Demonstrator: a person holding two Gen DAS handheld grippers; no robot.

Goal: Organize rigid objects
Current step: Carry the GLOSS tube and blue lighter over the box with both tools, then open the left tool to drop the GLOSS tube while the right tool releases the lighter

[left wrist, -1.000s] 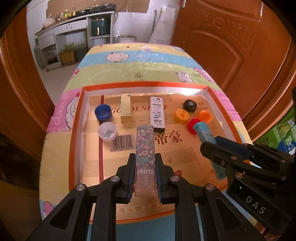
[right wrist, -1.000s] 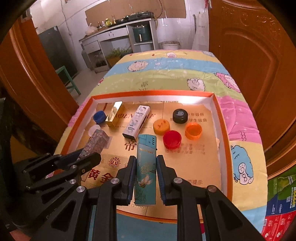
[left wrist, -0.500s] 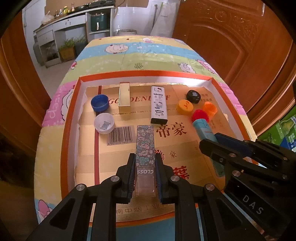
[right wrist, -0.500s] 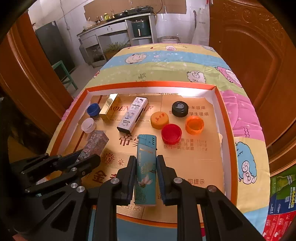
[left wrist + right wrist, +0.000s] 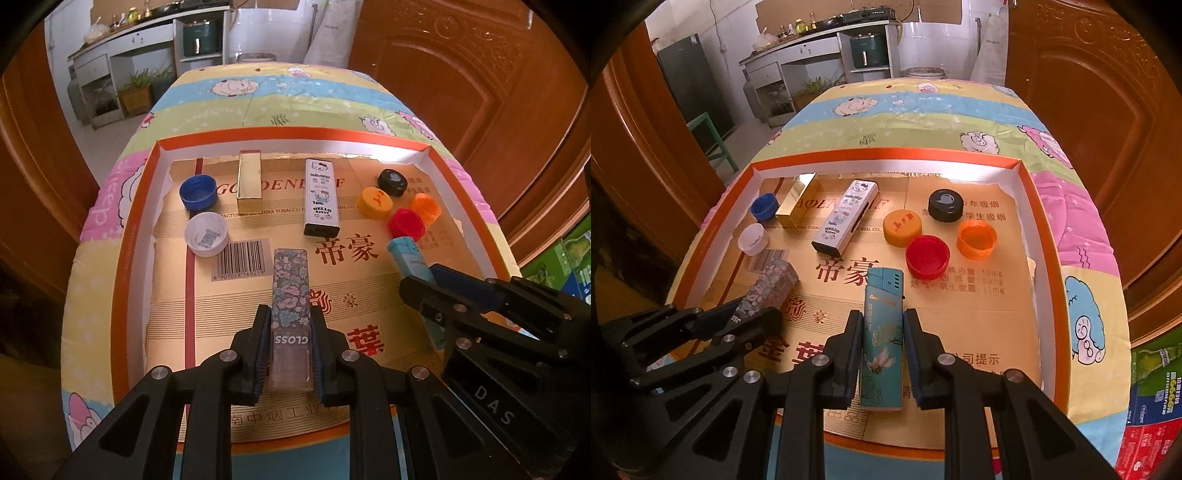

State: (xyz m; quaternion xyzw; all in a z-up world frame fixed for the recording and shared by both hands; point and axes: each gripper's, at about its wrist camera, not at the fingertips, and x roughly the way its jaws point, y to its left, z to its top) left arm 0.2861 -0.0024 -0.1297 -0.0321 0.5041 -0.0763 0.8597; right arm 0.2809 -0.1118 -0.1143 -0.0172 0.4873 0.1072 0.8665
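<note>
My left gripper (image 5: 289, 328) is shut on a floral box marked GLOSS (image 5: 290, 291) and holds it over the near part of the orange-rimmed tray (image 5: 123, 236). My right gripper (image 5: 882, 332) is shut on a teal lighter (image 5: 882, 332) over the tray (image 5: 1043, 251). Each gripper shows in the other's view: the right one (image 5: 424, 284) and the left one (image 5: 753, 314). In the tray lie a gold box (image 5: 249, 183), a Hello Kitty box (image 5: 321, 196), and blue (image 5: 198, 192), white (image 5: 206, 234), black (image 5: 392, 182), yellow (image 5: 376, 202), red (image 5: 407, 226) and orange (image 5: 426, 208) caps.
The tray sits on a table with a cartoon-print cloth (image 5: 280, 103). Wooden doors (image 5: 461, 74) stand at right and left. A kitchen counter (image 5: 820, 44) and a green chair (image 5: 709, 140) are beyond the table. Colourful cartons (image 5: 1152, 406) stand at lower right.
Both grippers have moved forward and lower over the tray, still holding the floral box and the lighter. The tray's objects have not moved.
</note>
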